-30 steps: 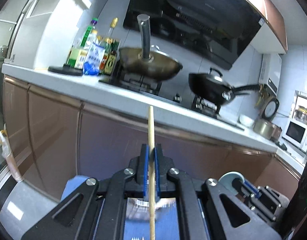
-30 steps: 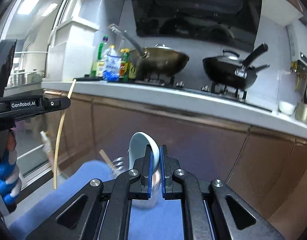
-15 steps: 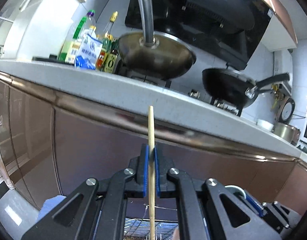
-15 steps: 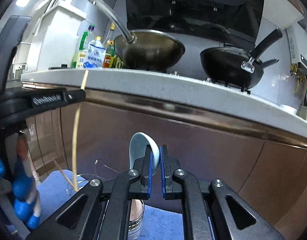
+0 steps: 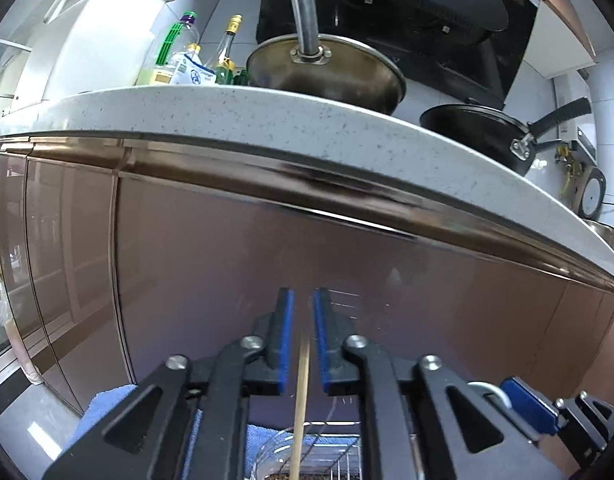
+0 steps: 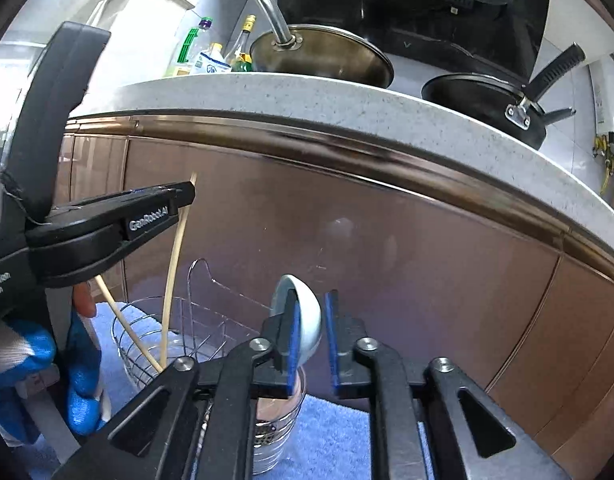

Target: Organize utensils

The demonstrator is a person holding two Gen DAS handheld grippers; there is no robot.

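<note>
- The left claw is seen opening; a wooden chopstick stands upright between its pads, untouched, its lower end dropping into the wire utensil basket directly below.
- The right claw is opening too; a pale ceramic spoon leans on its left pad, above a perforated steel cup.
- "GenRobot.AI" is printed on the left claw.

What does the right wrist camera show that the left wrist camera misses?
Only the right wrist view shows the pale spoon between its opening fingers, a second chopstick leaning in the wire holder, and a blue-gloved hand.

Only the left shows a round dial.

Both share the released chopstick, wok and black pan.
</note>
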